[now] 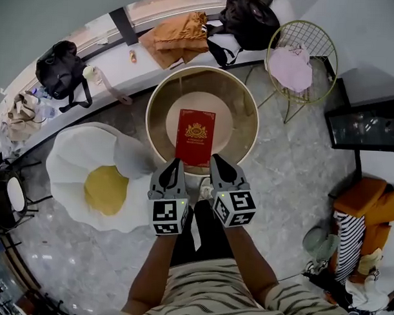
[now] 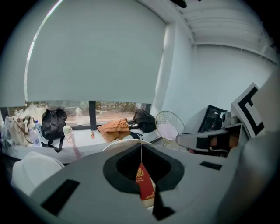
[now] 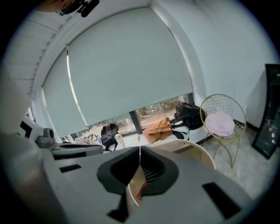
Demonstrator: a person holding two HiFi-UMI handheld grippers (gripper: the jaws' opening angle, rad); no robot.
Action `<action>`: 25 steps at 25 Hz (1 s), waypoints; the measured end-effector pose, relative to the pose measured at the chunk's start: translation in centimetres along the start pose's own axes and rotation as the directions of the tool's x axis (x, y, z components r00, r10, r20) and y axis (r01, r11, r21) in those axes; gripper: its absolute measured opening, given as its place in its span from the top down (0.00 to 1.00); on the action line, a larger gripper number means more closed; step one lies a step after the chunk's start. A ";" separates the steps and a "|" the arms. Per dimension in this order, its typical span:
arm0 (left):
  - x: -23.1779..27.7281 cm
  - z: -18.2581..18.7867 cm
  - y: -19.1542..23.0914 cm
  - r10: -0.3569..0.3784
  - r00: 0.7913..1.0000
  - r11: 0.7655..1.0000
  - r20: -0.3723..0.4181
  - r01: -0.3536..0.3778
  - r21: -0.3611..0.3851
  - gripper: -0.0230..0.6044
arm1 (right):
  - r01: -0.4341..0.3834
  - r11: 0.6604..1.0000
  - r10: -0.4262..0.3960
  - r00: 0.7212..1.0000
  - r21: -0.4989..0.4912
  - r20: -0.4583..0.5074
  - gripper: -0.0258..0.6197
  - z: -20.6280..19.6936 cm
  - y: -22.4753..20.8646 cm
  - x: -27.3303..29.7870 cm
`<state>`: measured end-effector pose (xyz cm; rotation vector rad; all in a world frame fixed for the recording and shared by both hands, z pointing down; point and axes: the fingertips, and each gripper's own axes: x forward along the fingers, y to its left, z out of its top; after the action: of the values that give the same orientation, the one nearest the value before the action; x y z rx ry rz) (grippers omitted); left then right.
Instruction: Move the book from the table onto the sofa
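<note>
A red book (image 1: 195, 137) with a gold crest lies flat in the middle of a round, high-rimmed table (image 1: 245, 102). Both grippers hang side by side just short of the table's near rim, pointing at the book. My left gripper (image 1: 177, 162) is shut and empty, its tips at the book's near left corner. My right gripper (image 1: 216, 159) is shut and empty too, by the near right corner. Through the left gripper's closed jaws the red book (image 2: 145, 182) shows below. The right gripper view has the table rim (image 3: 205, 156) and a sliver of the book (image 3: 141, 190).
A white and yellow egg-shaped sofa (image 1: 96, 176) sits on the floor left of the table. A gold wire chair (image 1: 302, 55) with a pink cushion stands at the right. Bags and an orange cloth (image 1: 177, 35) lie on the window ledge. Clutter (image 1: 359, 224) fills the right side.
</note>
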<state>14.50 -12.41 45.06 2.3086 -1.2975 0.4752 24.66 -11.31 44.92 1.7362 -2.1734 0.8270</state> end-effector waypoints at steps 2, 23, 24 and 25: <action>1.1 -1.5 0.7 0.008 1.000 1.000 -0.022 -0.008 -0.011 0.95 | 0.007 1.000 -0.007 1.000 0.014 -0.017 0.94 -1.1 -0.9 1.0; 7.8 -14.0 2.9 -0.040 0.972 0.994 -0.231 0.015 -0.107 0.73 | 0.050 0.991 -0.022 0.978 0.128 -0.208 0.72 -12.9 -6.1 6.9; 8.0 -14.6 3.1 -0.043 0.969 0.993 -0.242 0.014 -0.119 0.71 | 0.050 0.989 -0.019 0.976 0.139 -0.218 0.71 -13.5 -6.3 7.2; 8.3 -15.3 3.3 -0.046 0.966 0.991 -0.253 0.013 -0.132 0.70 | 0.052 0.988 -0.017 0.973 0.147 -0.228 0.68 -14.1 -6.4 7.4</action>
<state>14.60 -11.56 62.75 2.0782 -1.1333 0.6365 26.57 -10.29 61.96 1.6492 -1.9713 1.1475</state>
